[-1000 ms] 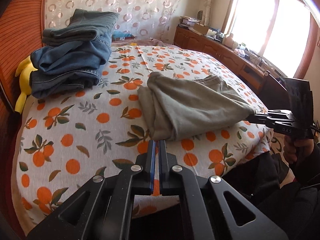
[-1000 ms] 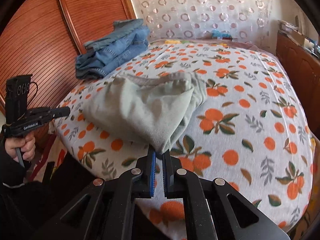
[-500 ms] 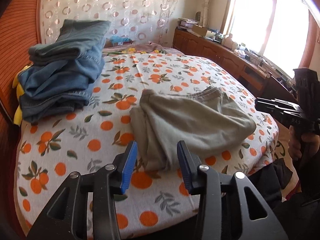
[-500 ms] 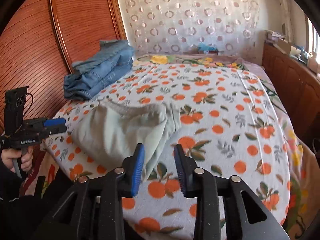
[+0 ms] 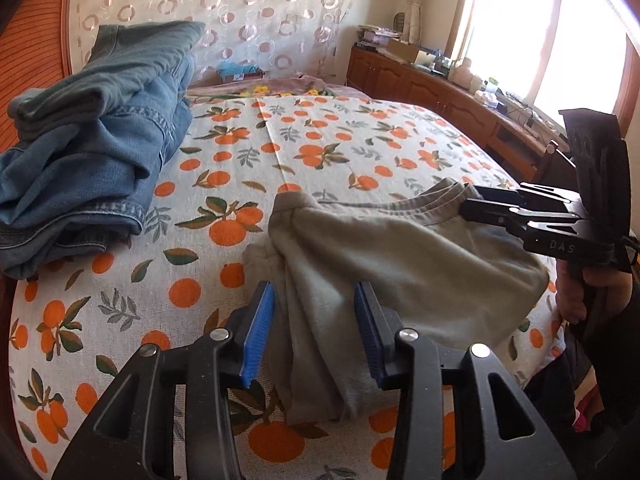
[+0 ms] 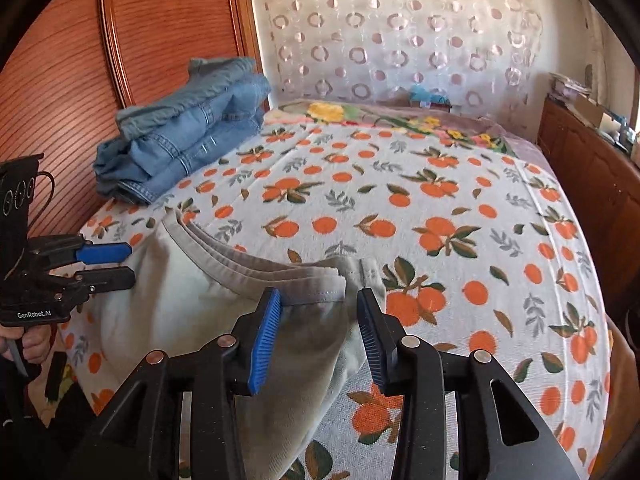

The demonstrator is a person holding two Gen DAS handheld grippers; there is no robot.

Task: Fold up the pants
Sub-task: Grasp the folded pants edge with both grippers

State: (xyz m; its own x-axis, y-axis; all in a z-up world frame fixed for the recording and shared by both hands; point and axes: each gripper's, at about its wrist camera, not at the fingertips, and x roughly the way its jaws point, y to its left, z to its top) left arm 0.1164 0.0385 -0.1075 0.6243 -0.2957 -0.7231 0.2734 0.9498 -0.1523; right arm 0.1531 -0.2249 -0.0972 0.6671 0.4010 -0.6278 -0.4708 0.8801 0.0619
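Grey-green pants (image 5: 400, 264) lie folded on the orange-print bedspread (image 5: 320, 148) near the bed's front edge; they also show in the right wrist view (image 6: 192, 308). My left gripper (image 5: 316, 336) is open, its jaws either side of the pants' left folded edge. My right gripper (image 6: 318, 336) is open over the waistband corner (image 6: 316, 284). In the left wrist view the right gripper (image 5: 476, 200) is at the waistband end. In the right wrist view the left gripper (image 6: 124, 264) is at the pants' far left end.
A stack of folded blue jeans (image 5: 92, 152) sits at the bed's back left, by the wooden headboard (image 6: 160, 32). A wooden cabinet (image 5: 460, 104) with clutter runs under the window on the right. A patterned curtain (image 6: 400, 28) hangs behind the bed.
Both grippers, shut on the pants' edge a second ago, let go and opened. They pulled back, then moved in over the two ends of the folded pants.
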